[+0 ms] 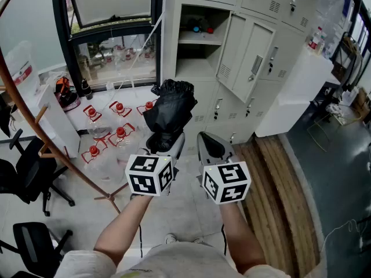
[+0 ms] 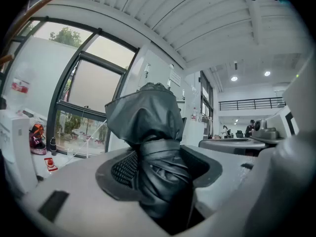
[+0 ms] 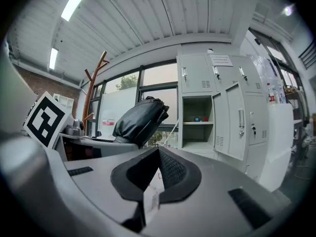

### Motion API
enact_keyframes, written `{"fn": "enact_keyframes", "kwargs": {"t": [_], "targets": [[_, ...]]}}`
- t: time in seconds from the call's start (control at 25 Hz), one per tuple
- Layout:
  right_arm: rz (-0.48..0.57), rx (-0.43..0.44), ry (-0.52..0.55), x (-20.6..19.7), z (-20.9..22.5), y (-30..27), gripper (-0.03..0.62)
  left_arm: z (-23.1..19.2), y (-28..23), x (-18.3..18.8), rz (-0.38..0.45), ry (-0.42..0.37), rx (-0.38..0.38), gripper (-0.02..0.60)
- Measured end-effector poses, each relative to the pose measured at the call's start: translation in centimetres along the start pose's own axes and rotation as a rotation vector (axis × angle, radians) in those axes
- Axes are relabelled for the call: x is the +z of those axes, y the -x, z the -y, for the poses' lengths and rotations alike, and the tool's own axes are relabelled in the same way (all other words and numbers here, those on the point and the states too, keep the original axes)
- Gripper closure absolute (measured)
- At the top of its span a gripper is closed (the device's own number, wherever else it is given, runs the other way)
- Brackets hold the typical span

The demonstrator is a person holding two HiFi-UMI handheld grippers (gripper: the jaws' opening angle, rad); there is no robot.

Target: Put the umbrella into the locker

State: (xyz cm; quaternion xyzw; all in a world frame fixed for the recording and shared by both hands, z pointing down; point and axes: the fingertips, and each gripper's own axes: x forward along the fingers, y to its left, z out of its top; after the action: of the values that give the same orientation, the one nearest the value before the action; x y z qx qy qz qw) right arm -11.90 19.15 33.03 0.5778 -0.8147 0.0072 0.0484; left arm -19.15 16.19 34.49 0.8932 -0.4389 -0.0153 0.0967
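Observation:
My left gripper (image 1: 165, 141) is shut on a folded black umbrella (image 1: 170, 112), whose bunched fabric sticks out ahead of the jaws toward the lockers. In the left gripper view the umbrella (image 2: 153, 127) fills the space between the pads of that gripper (image 2: 158, 157). Beside it on the right, my right gripper (image 1: 211, 146) is shut with nothing in it; its jaws meet at the tip (image 3: 158, 154). The grey locker bank stands ahead with one open compartment (image 1: 200, 51) and its door (image 1: 250, 54) swung to the right. From the right gripper view I see the umbrella (image 3: 140, 120) left of that compartment (image 3: 196, 127).
A wooden coat rack (image 1: 35, 126) curves through the left side. Several red-capped water bottles (image 1: 110, 132) stand on the floor below the window. Black office chairs (image 1: 23, 178) are at the far left. A white counter (image 1: 301, 86) and a wooden floor strip (image 1: 272, 178) lie to the right.

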Motion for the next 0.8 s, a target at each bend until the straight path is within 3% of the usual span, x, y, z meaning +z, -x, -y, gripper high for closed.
{"fn": "enact_keyframes", "kwargs": {"t": [0.44, 0.8], "targets": [[-0.008, 0.019, -0.017, -0.8, -0.9, -1.1, 0.591, -1.1, 0.0, -0.3, -0.006, 0.010, 0.004, 0.324], [0.017, 0.030, -0.026, -0.9, 2.2, -2.5, 0.591, -0.7, -3.6, -0.6, -0.017, -0.005, 0.012, 0.324]]}}
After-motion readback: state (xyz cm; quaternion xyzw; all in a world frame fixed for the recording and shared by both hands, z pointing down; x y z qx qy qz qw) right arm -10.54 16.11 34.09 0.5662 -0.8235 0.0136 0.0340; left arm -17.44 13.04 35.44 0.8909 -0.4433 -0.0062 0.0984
